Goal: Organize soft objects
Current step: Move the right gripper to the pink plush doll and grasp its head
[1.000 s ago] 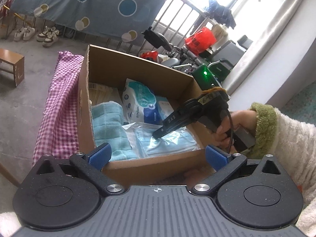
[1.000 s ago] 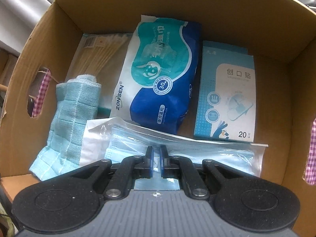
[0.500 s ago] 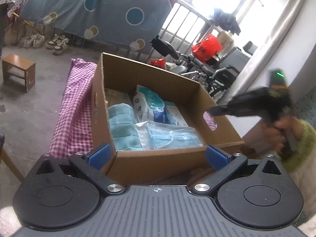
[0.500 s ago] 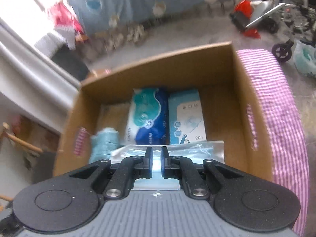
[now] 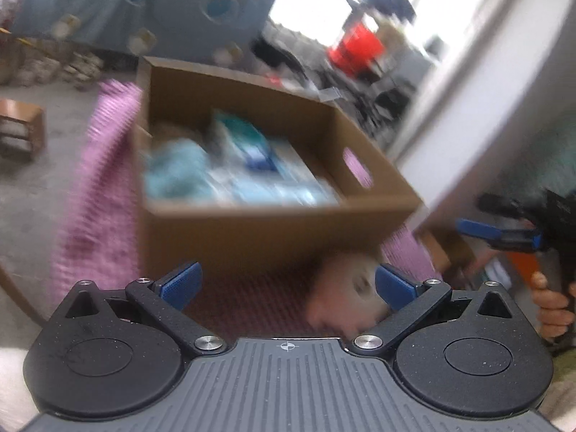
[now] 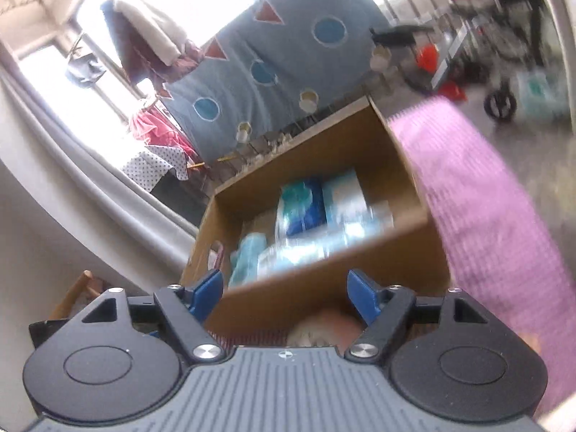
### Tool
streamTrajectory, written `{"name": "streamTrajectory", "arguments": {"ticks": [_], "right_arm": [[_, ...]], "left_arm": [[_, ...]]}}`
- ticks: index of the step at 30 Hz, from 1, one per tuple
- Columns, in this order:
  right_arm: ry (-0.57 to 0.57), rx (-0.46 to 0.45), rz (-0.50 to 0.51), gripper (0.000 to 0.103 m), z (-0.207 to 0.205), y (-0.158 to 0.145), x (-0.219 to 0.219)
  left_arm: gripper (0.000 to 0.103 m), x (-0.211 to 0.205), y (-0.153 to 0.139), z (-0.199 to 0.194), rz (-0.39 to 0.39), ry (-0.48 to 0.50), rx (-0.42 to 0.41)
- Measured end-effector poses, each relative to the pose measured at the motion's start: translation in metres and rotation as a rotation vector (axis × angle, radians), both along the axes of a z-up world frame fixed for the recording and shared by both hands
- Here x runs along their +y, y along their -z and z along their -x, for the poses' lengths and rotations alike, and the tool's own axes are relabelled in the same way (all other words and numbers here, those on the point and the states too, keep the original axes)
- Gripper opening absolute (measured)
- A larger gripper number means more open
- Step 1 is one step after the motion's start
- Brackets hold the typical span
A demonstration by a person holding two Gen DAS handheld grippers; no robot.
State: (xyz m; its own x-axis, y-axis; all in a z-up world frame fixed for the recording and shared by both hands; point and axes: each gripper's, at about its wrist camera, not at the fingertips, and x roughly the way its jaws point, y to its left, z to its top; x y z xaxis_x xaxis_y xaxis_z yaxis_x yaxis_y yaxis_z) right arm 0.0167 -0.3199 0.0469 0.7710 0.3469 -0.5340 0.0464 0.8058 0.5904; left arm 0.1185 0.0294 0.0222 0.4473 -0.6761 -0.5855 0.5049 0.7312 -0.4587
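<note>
The pale plush toy (image 5: 345, 295) lay on the checked cloth (image 5: 104, 194) against the cardboard box's (image 5: 259, 230) near wall — judged light, squashy, best pinched mid-body — while left gripper (image 5: 286, 284) and right gripper (image 6: 284, 293) jaws stood apart, the right's having just opened, empty.

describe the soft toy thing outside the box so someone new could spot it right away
Find the open brown cardboard box standing on the pink checked cloth. Just in front of its near wall, on the cloth, lies a pale, rounded plush toy. Unlike the blue and white packs inside the box, it is cream-pink and outside it.
</note>
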Motion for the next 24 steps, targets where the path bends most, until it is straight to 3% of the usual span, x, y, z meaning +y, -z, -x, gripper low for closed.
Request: {"name": "streamTrajectory", "arguments": {"ticks": [6, 10, 15, 20, 24], "right_arm": [[0.046, 0.081, -0.075, 0.079, 0.006, 0.055, 0.008], [0.034, 0.131, -0.003, 0.079, -0.005, 0.069, 0.019], [-0.02, 0.154, 0.083, 0.082, -0.021, 0.075, 0.034], [-0.05, 0.185, 0.1, 0.082, -0.03, 0.085, 0.041], [-0.057, 0.197, 0.1, 0.081, -0.033, 0.088, 0.042]], "left_arm": [[0.103, -0.068, 0.027, 0.014, -0.12, 0.201, 0.044], [0.103, -0.105, 0.04, 0.013, -0.182, 0.274, 0.021], [0.103, -0.128, 0.053, 0.004, -0.202, 0.291, 0.013], [0.103, -0.138, 0.062, -0.004, -0.212, 0.296, 0.044], [0.096, -0.14, 0.067, -0.008, -0.204, 0.296, 0.054]]}}
